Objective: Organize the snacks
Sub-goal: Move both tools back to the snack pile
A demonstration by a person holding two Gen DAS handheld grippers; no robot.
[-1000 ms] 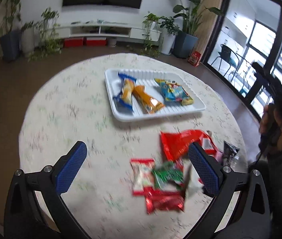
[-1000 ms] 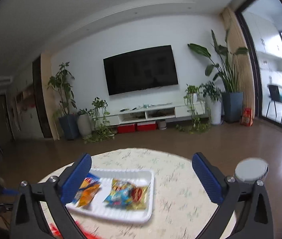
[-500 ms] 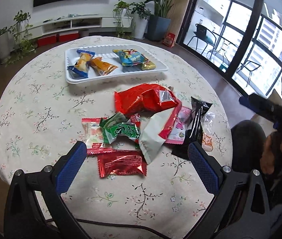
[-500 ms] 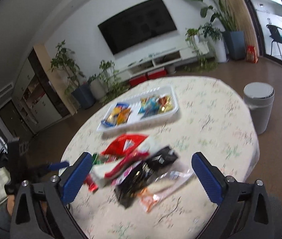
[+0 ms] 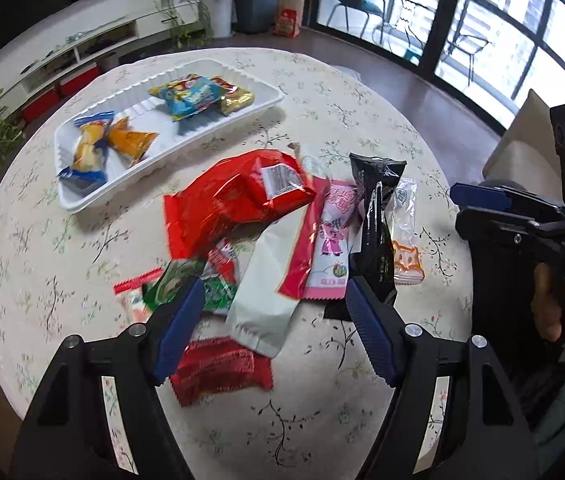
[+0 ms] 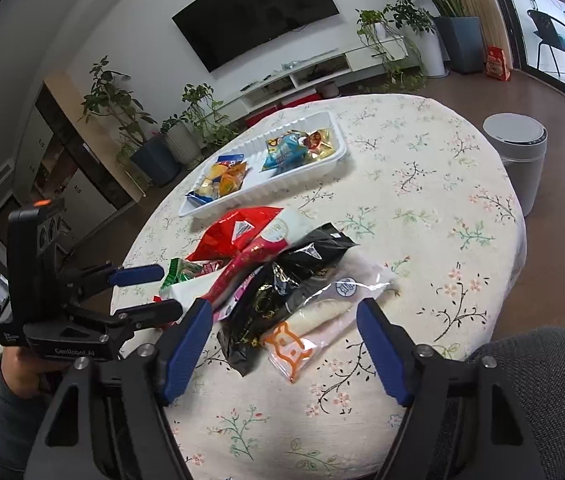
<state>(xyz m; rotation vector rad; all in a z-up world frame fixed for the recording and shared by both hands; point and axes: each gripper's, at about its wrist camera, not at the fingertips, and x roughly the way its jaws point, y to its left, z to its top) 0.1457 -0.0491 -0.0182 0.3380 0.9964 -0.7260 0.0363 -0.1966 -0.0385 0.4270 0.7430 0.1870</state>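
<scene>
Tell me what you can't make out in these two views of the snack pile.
- Left wrist view: green packet blurred and partly behind the left gripper finger.
- Right wrist view: same packet mostly hidden under the red bag.
- Both views: print on the tray snacks too small to read.

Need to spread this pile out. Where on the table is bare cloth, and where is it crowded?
Bare cloth lies right of the clear orange-print packet, toward the table edge near the bin, and between the white tray and the left rim. Crowded: the heap around the red bag and black packet.
</scene>
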